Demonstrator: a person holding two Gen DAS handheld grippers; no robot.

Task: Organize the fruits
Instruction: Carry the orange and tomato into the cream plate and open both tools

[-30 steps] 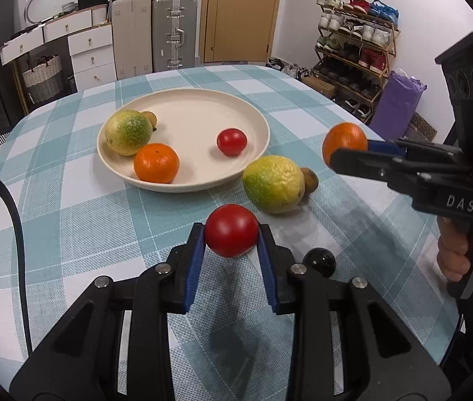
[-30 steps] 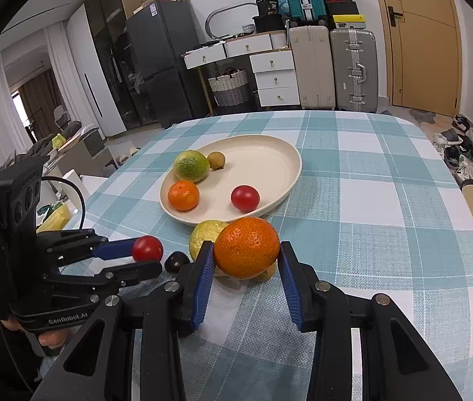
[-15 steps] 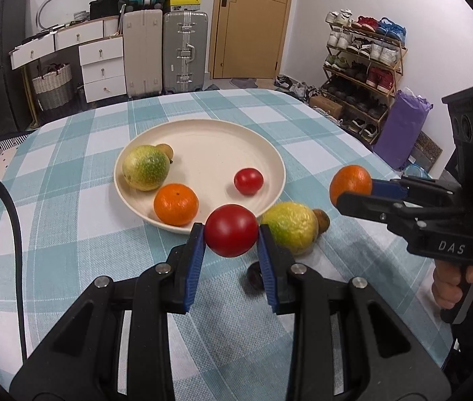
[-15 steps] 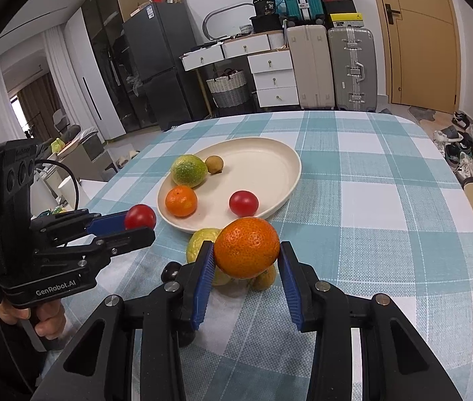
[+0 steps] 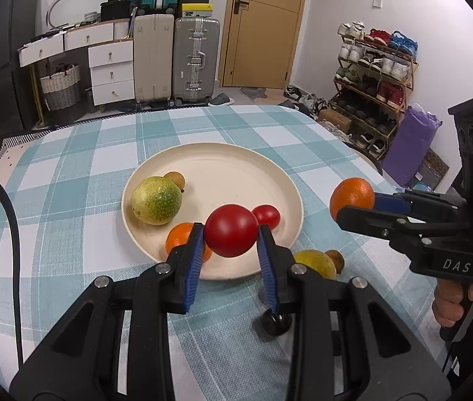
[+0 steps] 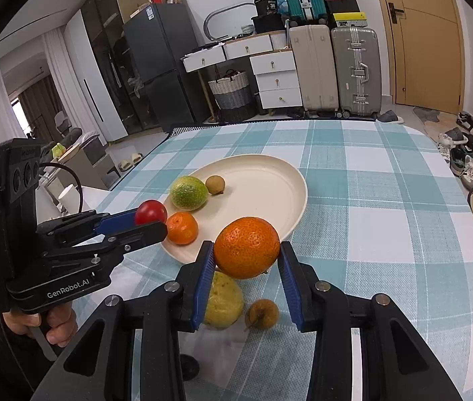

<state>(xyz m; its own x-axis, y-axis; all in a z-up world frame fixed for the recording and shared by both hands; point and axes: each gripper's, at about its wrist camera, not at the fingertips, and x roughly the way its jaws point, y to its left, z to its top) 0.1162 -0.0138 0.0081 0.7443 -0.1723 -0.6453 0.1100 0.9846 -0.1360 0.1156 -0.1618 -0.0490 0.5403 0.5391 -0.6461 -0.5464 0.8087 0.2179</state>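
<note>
Left gripper (image 5: pixel 231 234) is clamped on a red tomato (image 5: pixel 231 230), held above the near rim of the cream plate (image 5: pixel 236 163); plate centre lies at 12 o'clock. Right gripper (image 6: pixel 246 250) is pinched on an orange (image 6: pixel 246 247), plate at 11 o'clock. The left is judged nearer.

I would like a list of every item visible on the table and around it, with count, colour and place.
Plate: one, cream, table centre.
Green-yellow fruit: one, on plate.
Small brown fruit: one, on plate, behind the green-yellow fruit.
Orange: one, on plate.
Tomato: one, red, on plate.
Yellow fruit: one, on cloth beside plate.
Brown fruit: one, on cloth beside the yellow fruit.
Dark round fruit: one, on cloth.
Suitcases: two, beige and silver, by wall.
Shoe rack: one, right wall.
Left gripper: holds red tomato.
Right gripper: holds large orange.
</note>
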